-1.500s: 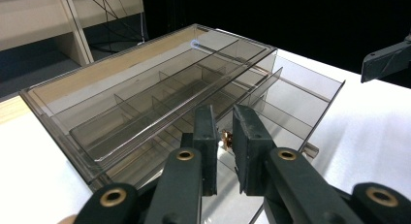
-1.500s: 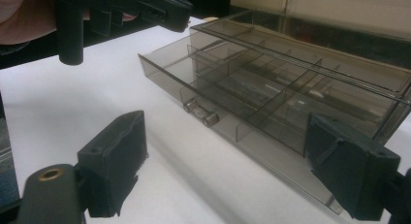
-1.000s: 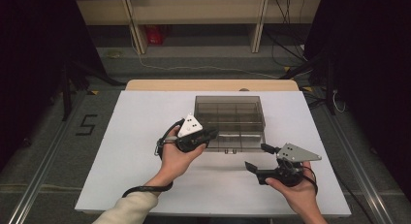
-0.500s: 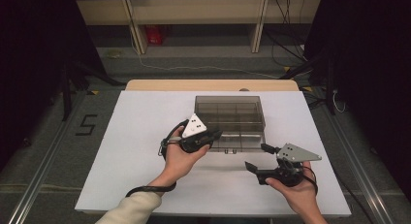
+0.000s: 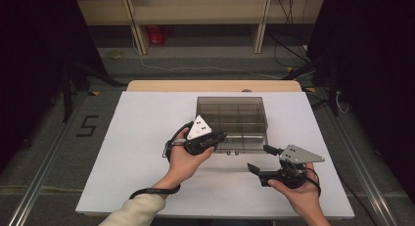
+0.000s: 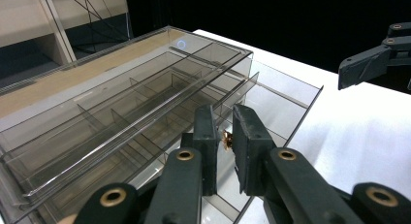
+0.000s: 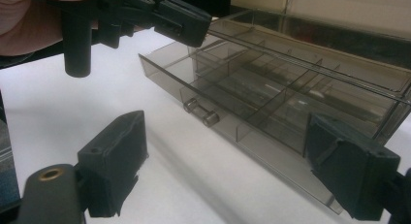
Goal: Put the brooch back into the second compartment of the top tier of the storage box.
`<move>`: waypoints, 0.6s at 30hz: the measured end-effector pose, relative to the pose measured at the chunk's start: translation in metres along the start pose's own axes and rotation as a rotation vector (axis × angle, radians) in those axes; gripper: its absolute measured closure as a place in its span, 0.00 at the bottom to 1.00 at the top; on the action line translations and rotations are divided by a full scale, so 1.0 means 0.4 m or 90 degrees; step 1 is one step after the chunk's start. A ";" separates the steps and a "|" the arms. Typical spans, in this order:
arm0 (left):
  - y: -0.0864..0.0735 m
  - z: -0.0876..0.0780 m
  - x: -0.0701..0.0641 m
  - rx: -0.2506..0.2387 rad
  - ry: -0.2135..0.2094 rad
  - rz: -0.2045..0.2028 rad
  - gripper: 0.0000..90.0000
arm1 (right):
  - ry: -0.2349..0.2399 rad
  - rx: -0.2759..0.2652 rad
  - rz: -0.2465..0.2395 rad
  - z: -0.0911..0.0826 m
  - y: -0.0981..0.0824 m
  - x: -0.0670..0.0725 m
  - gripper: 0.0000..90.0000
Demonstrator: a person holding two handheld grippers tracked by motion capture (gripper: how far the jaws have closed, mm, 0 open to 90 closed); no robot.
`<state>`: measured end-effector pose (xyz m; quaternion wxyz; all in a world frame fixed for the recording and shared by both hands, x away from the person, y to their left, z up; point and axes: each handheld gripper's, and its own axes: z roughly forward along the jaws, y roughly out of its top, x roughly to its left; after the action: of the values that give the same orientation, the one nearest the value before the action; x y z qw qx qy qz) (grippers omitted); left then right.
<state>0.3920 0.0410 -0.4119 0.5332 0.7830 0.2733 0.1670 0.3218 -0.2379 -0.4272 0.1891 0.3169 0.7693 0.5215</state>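
Observation:
A smoke-tinted clear plastic box (image 5: 232, 108) with divided compartments stands mid-table, its drawer (image 5: 243, 144) pulled out toward me. My left gripper (image 5: 221, 136) hovers over the drawer's left front. In the left gripper view, my left gripper (image 6: 224, 123) is shut on a small brass-coloured piece (image 6: 226, 139) above the drawer's compartments. My right gripper (image 5: 259, 158) stands open, off the drawer's front right, with nothing between its fingers. Seen from the right gripper view, its wide jaws frame the drawer's front wall (image 7: 271, 151) and twin-knob handle (image 7: 201, 112).
White table surface (image 5: 127, 152) stretches left and in front of the box. The wooden table edge (image 5: 215, 85) lies behind the box, with shelving (image 5: 195, 20) and cables (image 5: 293, 50) on the floor beyond. The person's two hands come in from the bottom edge.
My left gripper has edged slightly right, toward the open drawer. The right gripper has stayed where it was.

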 end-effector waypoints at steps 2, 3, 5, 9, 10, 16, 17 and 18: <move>0.000 0.002 -0.003 0.000 -0.002 -0.002 0.89 | 0.000 0.000 0.000 0.000 0.000 0.000 0.19; 0.001 0.003 -0.003 0.000 -0.003 -0.001 0.89 | 0.000 0.001 0.000 0.000 0.000 0.000 0.19; 0.002 0.006 -0.006 -0.001 -0.004 -0.004 0.90 | 0.000 0.001 0.000 0.000 0.000 0.000 0.19; 0.003 0.011 -0.009 0.003 -0.007 -0.004 0.90 | 0.000 0.001 0.000 0.000 0.000 0.000 0.19; 0.003 0.013 -0.010 0.003 -0.007 -0.003 0.90 | 0.000 0.000 0.000 0.000 0.000 0.000 0.19; 0.001 0.023 -0.016 0.009 -0.011 -0.005 0.90 | 0.001 -0.001 0.001 0.000 0.000 0.000 0.19; 0.001 0.025 -0.017 0.008 -0.011 -0.005 0.89 | 0.001 -0.001 0.001 0.000 0.000 0.000 0.19; 0.002 0.026 -0.017 0.008 -0.011 -0.006 0.90 | 0.001 -0.002 0.001 0.000 0.000 0.000 0.19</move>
<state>0.3924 0.0290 -0.4149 0.5310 0.7867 0.2734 0.1563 0.3218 -0.2380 -0.4272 0.1885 0.3166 0.7686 0.5229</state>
